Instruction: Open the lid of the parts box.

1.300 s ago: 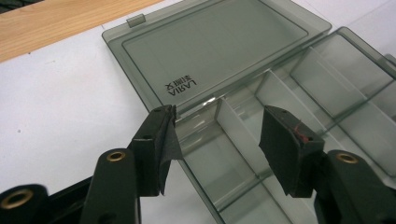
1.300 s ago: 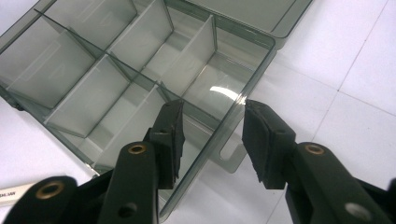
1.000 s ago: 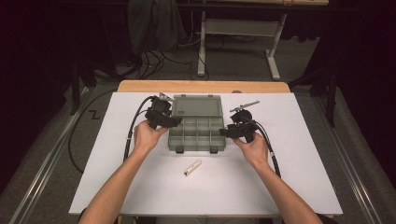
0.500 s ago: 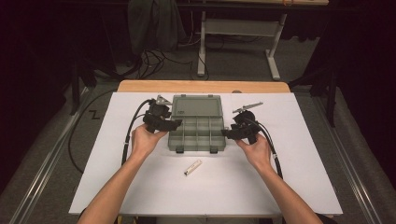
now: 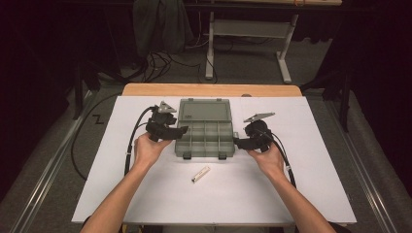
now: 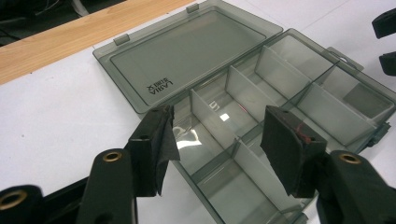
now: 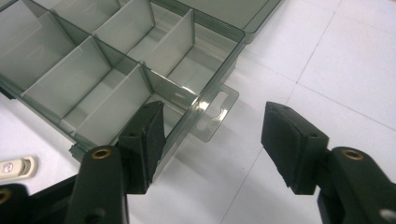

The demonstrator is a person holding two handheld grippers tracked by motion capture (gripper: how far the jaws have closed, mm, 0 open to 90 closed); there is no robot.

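Note:
A smoky grey compartment box [image 5: 206,140] lies open in the middle of the white table, its lid [image 5: 204,110] flat behind it. My left gripper [image 5: 181,130] is open at the box's left wall. In the left gripper view the open gripper [image 6: 219,123] spans the nearest compartments of the box [image 6: 289,79], with the lid [image 6: 187,56] beyond. My right gripper [image 5: 237,141] is open at the box's right side. In the right gripper view the open gripper [image 7: 215,119] straddles the box's hang tab [image 7: 215,112] without touching it.
A small white cylinder-like object [image 5: 200,174] lies on the table [image 5: 316,184] in front of the box, also seen as the white object [image 7: 16,167]. Black cables [image 5: 130,145] trail off the table's left side. A wooden strip [image 5: 209,90] lines the far edge.
Both grippers have drifted slightly toward the near side while staying at the box's two ends. The box and the white object have not moved.

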